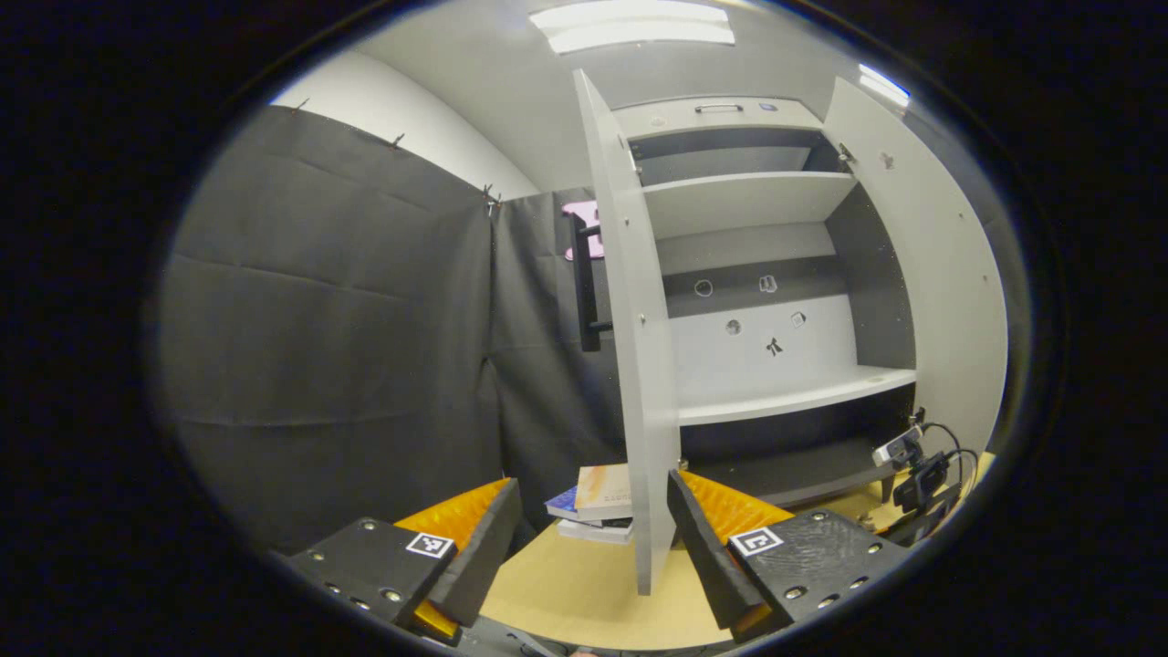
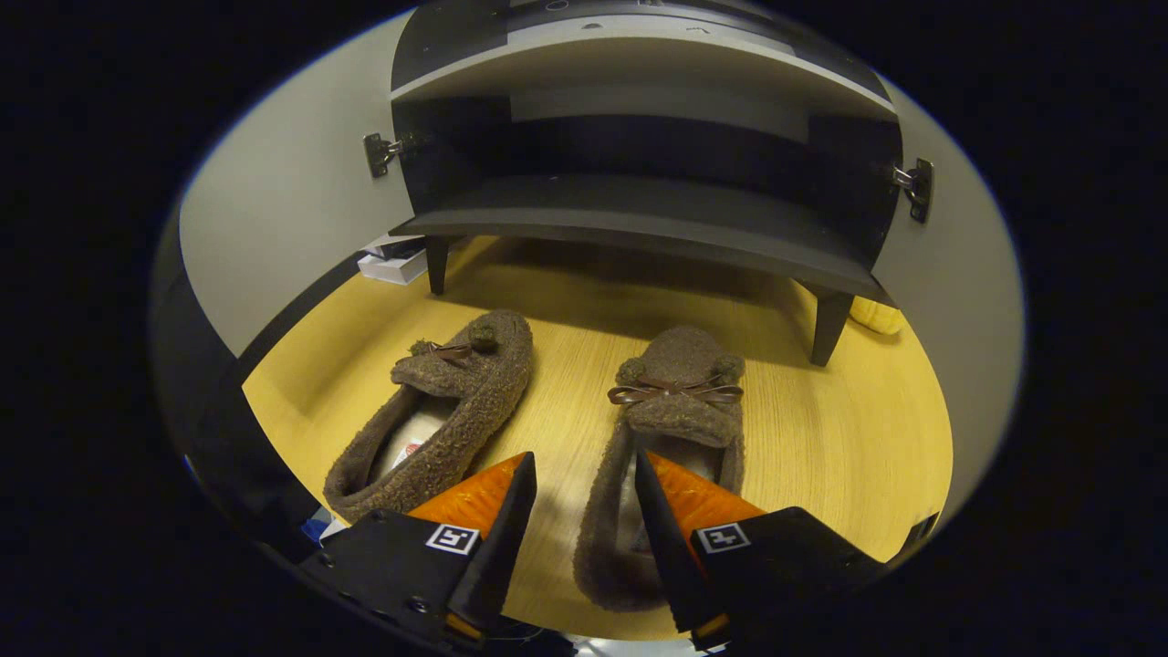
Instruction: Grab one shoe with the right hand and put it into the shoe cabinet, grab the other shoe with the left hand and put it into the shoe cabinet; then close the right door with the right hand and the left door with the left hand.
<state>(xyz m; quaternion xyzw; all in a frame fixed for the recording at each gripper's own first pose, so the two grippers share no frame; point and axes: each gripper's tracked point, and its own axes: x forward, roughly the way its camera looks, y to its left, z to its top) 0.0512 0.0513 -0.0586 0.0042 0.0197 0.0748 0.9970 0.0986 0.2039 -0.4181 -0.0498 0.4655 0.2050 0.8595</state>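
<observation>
In the left gripper view, my left gripper (image 1: 584,538) is spread wide and holds nothing; its two fingers stand at 7 and 5 o'clock over the wooden bench (image 1: 584,602). Straight ahead, at 12 o'clock, the shoe cabinet (image 1: 766,274) stands with both doors swung out. The left door (image 1: 634,365) shows me its edge, with a dark handle (image 1: 586,283) on its outer face, and the right door (image 1: 931,274) is at 2 o'clock. The shelves (image 1: 785,392) inside are pale. Some stacked books (image 1: 598,502) lie on the bench just behind the left door, and a small camera with cables (image 1: 917,465) is at 4 o'clock. In the right gripper view, my right gripper (image 2: 577,520) is also spread and points down at the bench (image 2: 839,456). The right shoe (image 2: 662,456), a brown fuzzy slipper with a bow, lies between the fingers, its heel end near them, but I cannot tell if they touch it. The left shoe (image 2: 438,420) lies beside it at 10 o'clock, tilted a little. Both shoes are on the bench in front of the cabinet's dark bottom shelf (image 2: 639,224), which is at 12 o'clock.
</observation>
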